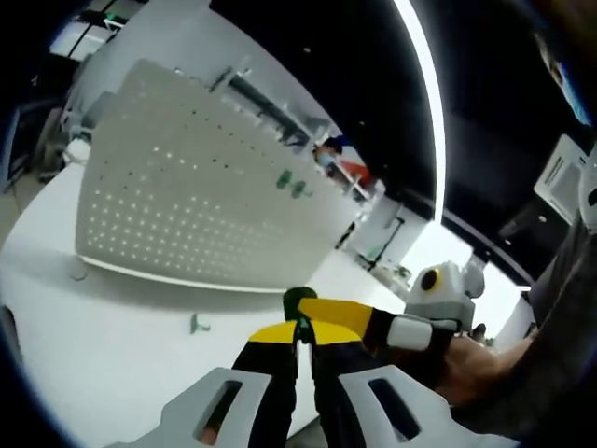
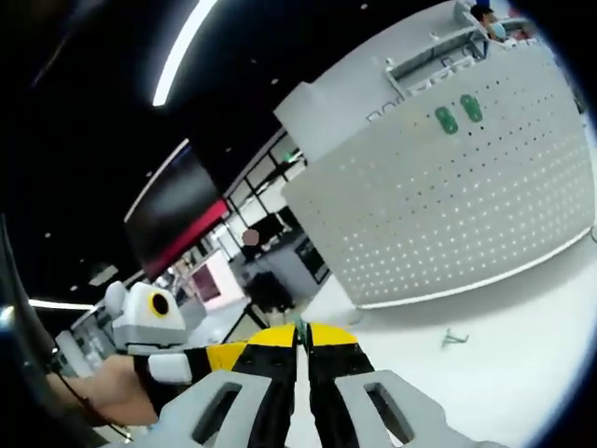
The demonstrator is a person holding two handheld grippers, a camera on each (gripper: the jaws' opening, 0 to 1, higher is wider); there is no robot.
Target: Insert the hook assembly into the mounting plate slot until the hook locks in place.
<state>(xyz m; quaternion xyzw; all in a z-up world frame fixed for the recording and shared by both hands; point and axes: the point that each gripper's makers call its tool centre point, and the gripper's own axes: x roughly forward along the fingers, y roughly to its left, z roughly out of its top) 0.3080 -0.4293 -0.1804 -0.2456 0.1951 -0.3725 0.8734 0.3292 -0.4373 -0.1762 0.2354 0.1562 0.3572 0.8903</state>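
Two tools meet tip-to-tip: left tool (image 1: 304,329) closed on green hook (image 1: 297,298), right tool (image 2: 301,333) closed. Spare hook (image 1: 197,324) on tabletop (image 1: 112,345) nr pegboard (image 1: 187,187); two hooks (image 2: 459,114) on board.

A small green hook (image 1: 198,324) on the table is too tiny to make out.

Left gripper (image 1: 304,338): black fingers with yellow tips, mounted on a light grey slotted frame. Right gripper (image 2: 301,341): same black and yellow fingers, same grey slotted frame. The right gripper also has a white section behind the yellow. Dark grey sleeve (image 1: 569,327) beside the right gripper.
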